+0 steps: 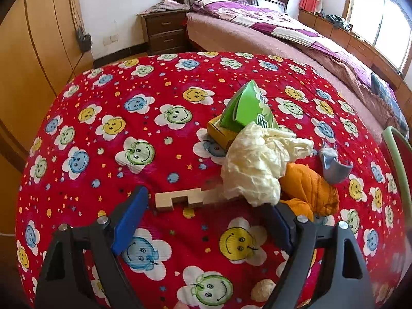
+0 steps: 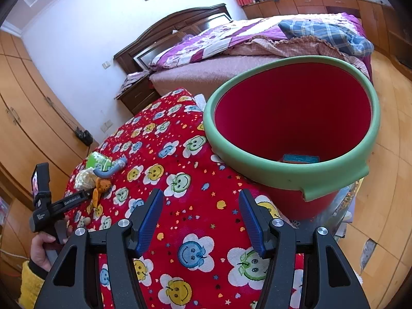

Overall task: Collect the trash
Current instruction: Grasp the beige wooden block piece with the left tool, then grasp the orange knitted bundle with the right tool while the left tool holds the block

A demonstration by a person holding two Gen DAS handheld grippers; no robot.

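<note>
two tongs: both are sitting open over a desk (image 1: 159, 154) with a red smiley-flower cloth.
left tongs (image 1: 206, 213): the blue fingers (image 1: 131, 219) are standing wide apart and holding nothing. they are hovering just in front of the trash pile.
right tongs (image 2: 200, 219): the blue pads are standing wide apart and holding nothing. they are hanging over the cloth, near the bin.
trash pile: all the bits are lying close together on the cloth, on the right side in the left wrist view.
crumpled paper (image 1: 255, 164): it is pale yellow and is sitting in the middle of the pile, leaning on the cartons.
green carton (image 1: 244, 108): it is lying tilted behind the paper, resting on a yellow box (image 1: 221, 134).
orange cloth (image 1: 311, 188): it is lying bunched up, touching the paper on its right.
grey bent piece (image 1: 334, 167): it is lying just beside the orange cloth.
wooden block (image 1: 180, 199): it is lying flat, just in front of the left tongs.
bin (image 2: 288, 177): it is red with a green rim and is standing at the desk's edge, well apart from the pile. something blue is lying at its bottom.
room: a bed (image 1: 270, 33) with a purple blanket is standing behind the desk.
</note>
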